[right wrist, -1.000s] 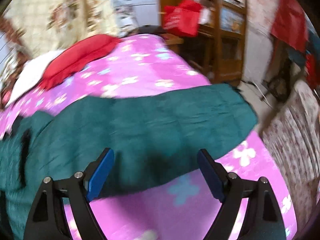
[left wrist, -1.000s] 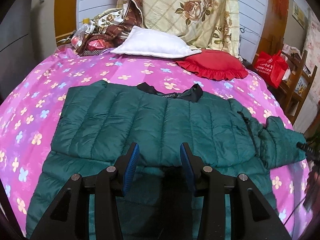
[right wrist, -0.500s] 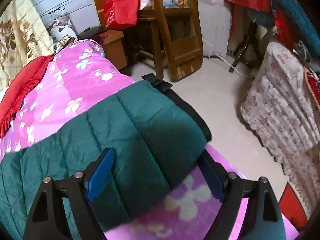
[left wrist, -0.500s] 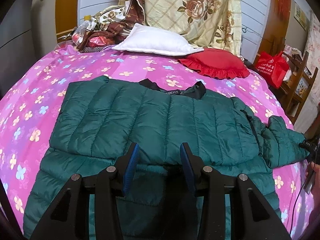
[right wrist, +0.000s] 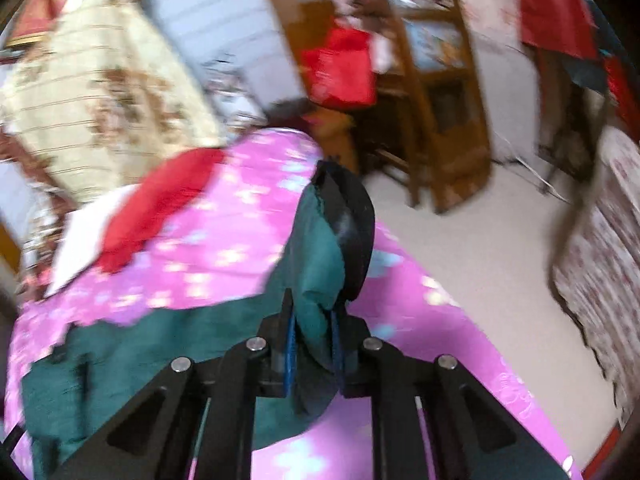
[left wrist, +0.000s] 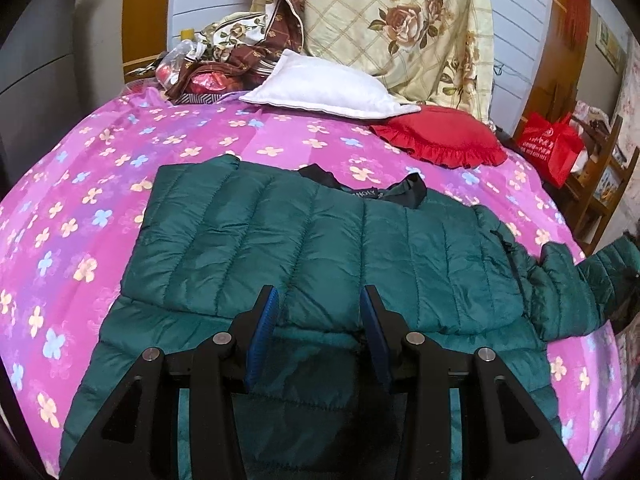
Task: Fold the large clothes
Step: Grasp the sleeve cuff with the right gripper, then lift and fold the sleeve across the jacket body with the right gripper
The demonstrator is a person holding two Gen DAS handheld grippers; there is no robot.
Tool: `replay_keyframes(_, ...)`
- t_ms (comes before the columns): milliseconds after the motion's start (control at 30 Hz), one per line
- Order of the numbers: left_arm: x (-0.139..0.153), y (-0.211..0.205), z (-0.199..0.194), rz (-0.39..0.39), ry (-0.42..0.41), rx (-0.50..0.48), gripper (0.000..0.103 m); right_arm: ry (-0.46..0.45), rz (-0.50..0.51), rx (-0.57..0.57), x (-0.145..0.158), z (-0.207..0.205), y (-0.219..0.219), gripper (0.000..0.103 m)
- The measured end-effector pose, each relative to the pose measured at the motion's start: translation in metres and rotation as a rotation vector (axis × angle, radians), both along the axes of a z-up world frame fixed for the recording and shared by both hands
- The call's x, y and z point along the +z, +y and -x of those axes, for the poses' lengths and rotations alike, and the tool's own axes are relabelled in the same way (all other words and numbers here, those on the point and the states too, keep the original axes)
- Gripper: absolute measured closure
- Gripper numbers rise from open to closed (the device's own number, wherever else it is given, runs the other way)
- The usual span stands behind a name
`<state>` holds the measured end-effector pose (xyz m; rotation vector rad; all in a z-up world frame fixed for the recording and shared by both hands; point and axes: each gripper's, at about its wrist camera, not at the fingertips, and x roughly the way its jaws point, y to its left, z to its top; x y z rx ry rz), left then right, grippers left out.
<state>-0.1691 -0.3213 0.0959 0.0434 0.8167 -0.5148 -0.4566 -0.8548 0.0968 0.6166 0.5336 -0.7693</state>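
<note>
A dark green quilted jacket [left wrist: 320, 248] lies spread on the pink flowered bedspread [left wrist: 100, 184], collar toward the pillows, its left side folded over the body. My left gripper [left wrist: 320, 308] is open and empty above the jacket's lower middle. The jacket's right sleeve [left wrist: 592, 280] stretches off to the right edge. My right gripper [right wrist: 314, 320] is shut on that sleeve [right wrist: 320, 272] near its black cuff [right wrist: 352, 224] and holds it lifted off the bed. The right wrist view is blurred.
A white pillow [left wrist: 324, 88], a red ruffled cushion [left wrist: 440, 136] and a floral quilt [left wrist: 400, 24] sit at the head of the bed. Right of the bed stand a wooden chair [right wrist: 436, 92] and a red bag [left wrist: 550, 148], with bare floor [right wrist: 480, 264] beyond.
My right gripper has closed on the sleeve end and lifted it. The left gripper has stayed open over the jacket, drawing back slightly.
</note>
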Motion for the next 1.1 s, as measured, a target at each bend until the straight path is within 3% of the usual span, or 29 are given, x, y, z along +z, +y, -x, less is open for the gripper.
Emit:
replay_keyframes(233,0.013,0.017,-0.001,0.019,-0.004,0.018,0.079,-0.085,0.064,0.273,0.059,-0.054,0.094,0.090)
replay_keyframes(400,0.015,0.032,-0.009,0.028,0.010,0.051,0.079,-0.084,0.027,0.431,0.071,-0.107,0.156,0.091)
replay_keyframes(700,0.005,0.055,-0.025,0.043,0.045,0.091,0.079,-0.036,-0.053,0.632,0.039,-0.205,0.264,0.091)
replay_keyframes(900,-0.003,0.056,-0.030,0.051,0.073,0.089,0.079,0.024,-0.137,0.726,-0.009,-0.254,0.319,0.091)
replay_keyframes(1000,-0.005,0.057,-0.032,0.097,0.100,0.069,0.079,0.130,-0.121,0.755,-0.029,-0.266,0.336,0.081)
replay_keyframes(1100,-0.003,0.056,-0.035,0.159,0.132,0.054,0.076,0.091,-0.115,0.787,-0.013,-0.254,0.340,0.048)
